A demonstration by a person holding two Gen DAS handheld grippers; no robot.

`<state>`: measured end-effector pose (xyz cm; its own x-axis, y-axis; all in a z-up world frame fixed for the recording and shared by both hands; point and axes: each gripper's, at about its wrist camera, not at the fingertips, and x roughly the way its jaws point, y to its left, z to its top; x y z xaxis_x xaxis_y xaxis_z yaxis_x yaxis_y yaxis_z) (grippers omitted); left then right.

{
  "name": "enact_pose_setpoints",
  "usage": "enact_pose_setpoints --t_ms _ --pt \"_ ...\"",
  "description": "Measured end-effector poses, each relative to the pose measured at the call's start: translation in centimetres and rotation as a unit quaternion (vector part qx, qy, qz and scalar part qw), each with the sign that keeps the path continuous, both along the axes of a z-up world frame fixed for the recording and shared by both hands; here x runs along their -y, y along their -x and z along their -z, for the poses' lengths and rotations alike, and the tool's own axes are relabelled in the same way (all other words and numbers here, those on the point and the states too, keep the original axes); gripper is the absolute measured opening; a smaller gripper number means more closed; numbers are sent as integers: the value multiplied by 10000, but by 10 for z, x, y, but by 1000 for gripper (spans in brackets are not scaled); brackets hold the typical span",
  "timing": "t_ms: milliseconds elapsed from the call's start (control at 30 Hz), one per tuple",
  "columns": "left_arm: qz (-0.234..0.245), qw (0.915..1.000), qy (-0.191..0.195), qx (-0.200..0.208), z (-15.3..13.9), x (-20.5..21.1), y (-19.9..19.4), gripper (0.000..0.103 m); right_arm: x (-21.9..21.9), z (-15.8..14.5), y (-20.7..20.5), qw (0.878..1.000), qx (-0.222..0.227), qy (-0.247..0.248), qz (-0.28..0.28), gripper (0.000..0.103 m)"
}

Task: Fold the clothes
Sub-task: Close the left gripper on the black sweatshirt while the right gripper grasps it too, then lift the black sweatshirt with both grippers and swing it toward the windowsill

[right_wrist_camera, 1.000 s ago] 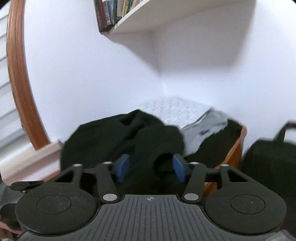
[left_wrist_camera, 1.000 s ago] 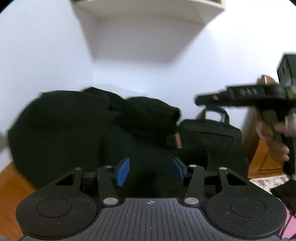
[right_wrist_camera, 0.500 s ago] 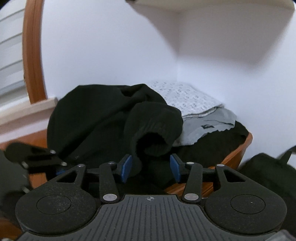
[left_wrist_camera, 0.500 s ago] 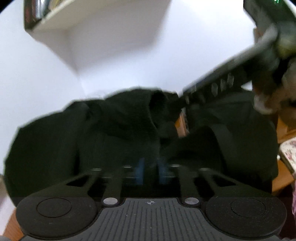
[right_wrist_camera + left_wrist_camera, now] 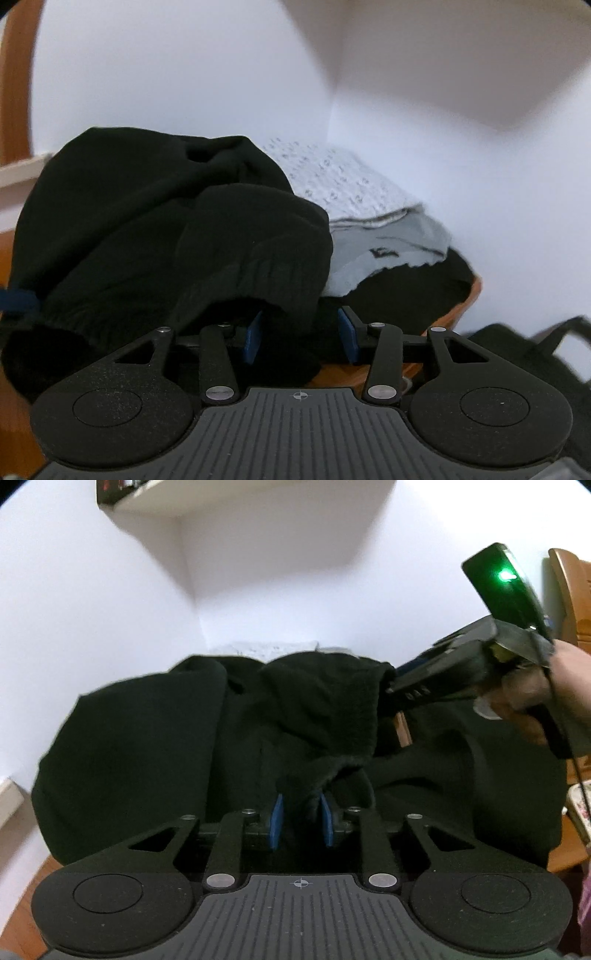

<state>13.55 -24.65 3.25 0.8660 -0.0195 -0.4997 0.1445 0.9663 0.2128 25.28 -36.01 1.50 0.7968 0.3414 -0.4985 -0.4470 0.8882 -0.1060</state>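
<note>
A black sweater (image 5: 155, 746), thick and ribbed at the cuffs, hangs bunched between two hand-held grippers above a wooden worktop (image 5: 436, 325) in a white-walled corner. The knit looks soft, limp and fairly heavy for cloth; it will likely sag and drape wherever it is not supported, and its fuzzy surface should not slip easily once pinched. The ribbed cuff and hem edges, being firmer and doubled, look like the best places to take hold.

The left gripper (image 5: 300, 823) has its blue fingers (image 5: 276, 821) drawn close together on a hanging fold of the sweater, which passes between them and rises away from the camera. The right gripper (image 5: 300, 339) has its fingers (image 5: 253, 338) set wider, with a ribbed cuff (image 5: 258, 269) draped over and down between them; the left pad is partly covered by cloth, the right pad stands apart from it, so a firm grip there cannot be told. In the left view the right gripper's tips vanish into the sweater's upper edge, held by the person's right hand (image 5: 535, 698).

Behind the sweater lie a white patterned cloth (image 5: 332, 177) and a grey garment (image 5: 388, 251) stacked over more dark fabric. A black bag (image 5: 524, 347) sits to the right, a shelf (image 5: 155, 498) above.
</note>
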Motion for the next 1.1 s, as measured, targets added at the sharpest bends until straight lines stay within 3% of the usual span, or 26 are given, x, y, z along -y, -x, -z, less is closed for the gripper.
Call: enact_pose_setpoints --t_ms 33,100,200,400,733,900,1100 --pt "36 10000 -14 -1 -1 -1 1 11 1 1 -5 10000 -19 -83 -43 36" --pt "67 10000 -27 38 -4 -4 5 8 0 1 -8 9999 8 -140 -96 14" --pt "45 9996 51 274 -17 -15 26 7 -2 -7 -6 9995 188 -209 -157 9" --pt "-80 9969 -79 775 -54 -59 65 6 -14 -56 20 9950 663 -416 -620 8" --pt "-764 9830 240 1650 -121 -148 165 5 -103 -149 102 9719 1601 -441 -1671 7" --pt "-1221 9704 519 2017 -143 -193 229 5 -151 -187 144 9565 1836 -485 -2214 7" --pt "-1786 9492 546 2534 -176 -237 311 4 -203 -225 209 9310 2041 -693 -2944 7"
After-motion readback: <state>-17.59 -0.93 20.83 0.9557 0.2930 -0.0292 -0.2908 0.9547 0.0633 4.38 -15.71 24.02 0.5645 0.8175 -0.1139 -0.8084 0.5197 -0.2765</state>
